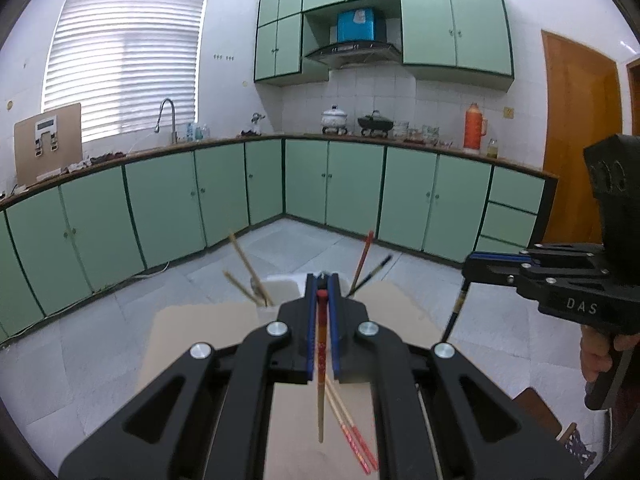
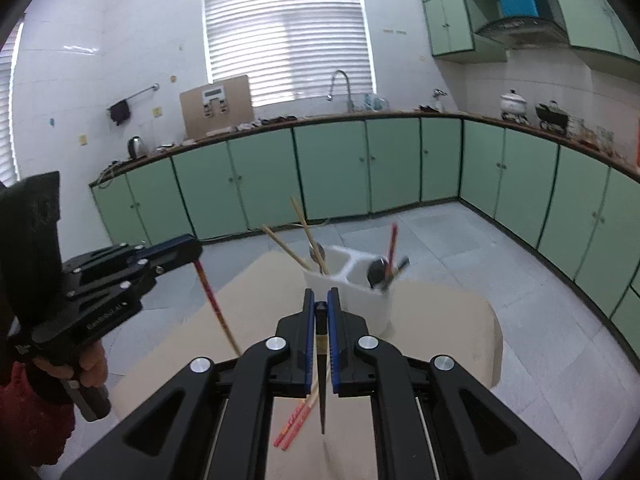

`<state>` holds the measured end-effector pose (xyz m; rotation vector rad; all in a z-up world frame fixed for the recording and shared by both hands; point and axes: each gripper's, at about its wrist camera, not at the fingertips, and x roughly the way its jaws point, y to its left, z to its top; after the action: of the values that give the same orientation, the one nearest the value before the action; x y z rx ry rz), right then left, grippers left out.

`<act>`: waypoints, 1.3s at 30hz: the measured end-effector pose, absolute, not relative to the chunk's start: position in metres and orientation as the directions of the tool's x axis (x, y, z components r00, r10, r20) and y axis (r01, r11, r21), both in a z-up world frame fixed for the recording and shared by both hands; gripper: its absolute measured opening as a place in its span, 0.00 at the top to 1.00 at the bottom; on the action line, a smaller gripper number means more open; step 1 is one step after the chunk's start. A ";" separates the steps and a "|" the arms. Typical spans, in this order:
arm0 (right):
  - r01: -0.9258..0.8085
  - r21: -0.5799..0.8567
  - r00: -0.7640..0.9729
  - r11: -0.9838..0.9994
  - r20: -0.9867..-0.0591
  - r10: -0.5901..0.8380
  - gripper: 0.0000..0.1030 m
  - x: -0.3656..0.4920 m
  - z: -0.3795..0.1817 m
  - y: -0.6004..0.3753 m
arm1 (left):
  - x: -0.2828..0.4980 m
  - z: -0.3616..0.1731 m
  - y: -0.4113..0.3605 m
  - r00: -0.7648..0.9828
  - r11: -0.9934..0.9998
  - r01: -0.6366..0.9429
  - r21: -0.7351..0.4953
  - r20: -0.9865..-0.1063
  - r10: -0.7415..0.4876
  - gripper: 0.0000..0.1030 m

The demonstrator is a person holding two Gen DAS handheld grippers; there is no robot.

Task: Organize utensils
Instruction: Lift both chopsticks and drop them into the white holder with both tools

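Both grippers are up over the tan table [image 2: 460,320], each pinching a single chopstick. The left gripper [image 1: 322,280] has its blue fingers [image 1: 310,328] closed tight on a red-topped chopstick [image 1: 321,376] that hangs down from them, its pale lower end above the tabletop. The right gripper [image 2: 321,296] is clamped just as narrowly on a dark chopstick [image 2: 322,400], which also points downward (its tip looks clear of the surface, though that is hard to judge).

Below them, a pair of red-and-cream chopsticks [image 2: 296,424] lies flat on the table, side by side. Further back stands a white utensil holder [image 2: 360,296] with two compartments: the left one has wooden chopsticks [image 2: 304,226] leaning out and a spoon, the right one a red chopstick [image 2: 392,246], a dark one and another spoon [image 2: 377,270].
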<state>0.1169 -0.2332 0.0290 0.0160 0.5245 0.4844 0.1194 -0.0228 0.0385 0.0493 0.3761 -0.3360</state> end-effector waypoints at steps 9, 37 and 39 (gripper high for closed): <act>-0.464 0.100 0.811 0.880 -0.351 0.468 0.94 0.173 0.112 -0.228 | 0.173 0.112 -0.042 0.929 0.947 0.319 0.036 -0.211 -0.305 0.95; -0.333 0.161 0.793 0.929 -0.485 0.369 0.94 0.320 0.028 -0.207 | 0.334 0.028 -0.047 0.906 0.980 0.197 -0.001 -0.381 -0.183 0.95; -0.328 0.164 0.790 0.930 -0.493 0.365 0.94 0.323 0.028 -0.204 | 0.335 0.027 -0.048 0.905 0.980 0.197 -0.003 -0.385 -0.183 0.95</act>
<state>0.3230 -0.2036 0.0275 0.0707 0.5448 0.3735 0.3347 -0.0477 0.0265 0.0362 0.3939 -0.1959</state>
